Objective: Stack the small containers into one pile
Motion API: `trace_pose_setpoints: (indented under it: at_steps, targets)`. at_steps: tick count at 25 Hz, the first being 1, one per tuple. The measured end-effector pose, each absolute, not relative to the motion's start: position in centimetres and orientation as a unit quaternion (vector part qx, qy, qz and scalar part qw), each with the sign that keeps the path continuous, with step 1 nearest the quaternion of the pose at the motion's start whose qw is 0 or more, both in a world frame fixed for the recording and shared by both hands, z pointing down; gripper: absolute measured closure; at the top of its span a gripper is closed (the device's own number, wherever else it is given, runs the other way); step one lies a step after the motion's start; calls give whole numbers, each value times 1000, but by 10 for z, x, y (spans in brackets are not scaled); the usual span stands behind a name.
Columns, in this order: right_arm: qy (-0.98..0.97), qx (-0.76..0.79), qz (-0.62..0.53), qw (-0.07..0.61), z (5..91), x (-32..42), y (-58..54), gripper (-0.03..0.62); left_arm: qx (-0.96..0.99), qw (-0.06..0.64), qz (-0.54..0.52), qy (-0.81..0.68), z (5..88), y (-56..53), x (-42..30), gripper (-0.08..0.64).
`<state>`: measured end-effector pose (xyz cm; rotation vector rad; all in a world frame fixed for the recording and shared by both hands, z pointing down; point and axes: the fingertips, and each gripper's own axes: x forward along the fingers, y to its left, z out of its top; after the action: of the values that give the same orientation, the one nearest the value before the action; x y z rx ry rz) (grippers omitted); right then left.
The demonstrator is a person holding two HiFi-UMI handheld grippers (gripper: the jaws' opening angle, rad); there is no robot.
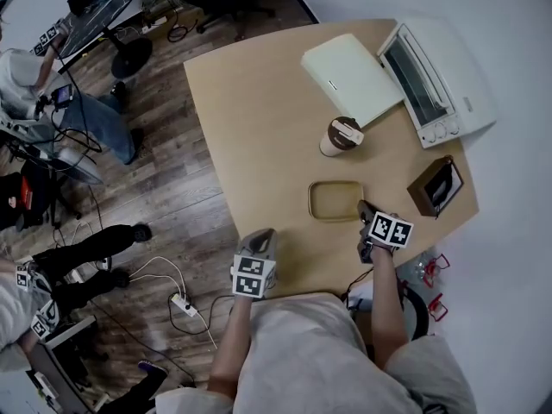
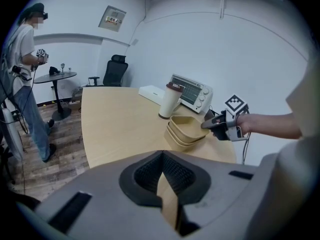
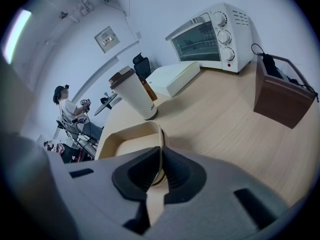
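Observation:
Beige small containers (image 1: pixel 335 201) sit nested in one pile on the wooden table (image 1: pixel 250 102), near its front right. In the left gripper view the pile (image 2: pixel 186 130) shows several rims stacked. My right gripper (image 1: pixel 363 208) is at the pile's right side, and in the right gripper view its jaws (image 3: pixel 159 153) are shut on the thin rim of the top container (image 3: pixel 125 141). My left gripper (image 1: pixel 262 236) hovers at the table's front edge, left of the pile and apart from it. Its jaws (image 2: pixel 161 158) are shut with nothing between them.
A lidded cup (image 1: pixel 340 136) stands just behind the pile. A white flat box (image 1: pixel 352 78) and a toaster oven (image 1: pixel 436 78) are at the far right. A brown open box (image 1: pixel 436 186) sits right of the pile. People and cables occupy the floor at left.

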<state>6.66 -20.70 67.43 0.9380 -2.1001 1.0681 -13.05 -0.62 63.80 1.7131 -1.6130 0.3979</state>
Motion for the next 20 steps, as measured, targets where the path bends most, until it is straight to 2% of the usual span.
trace_pose_setpoints:
  at_steps: [20]
  targets:
    - [-790,386,350,323,683,67,-208,560,664,372,169,-626,641,0,-129,555]
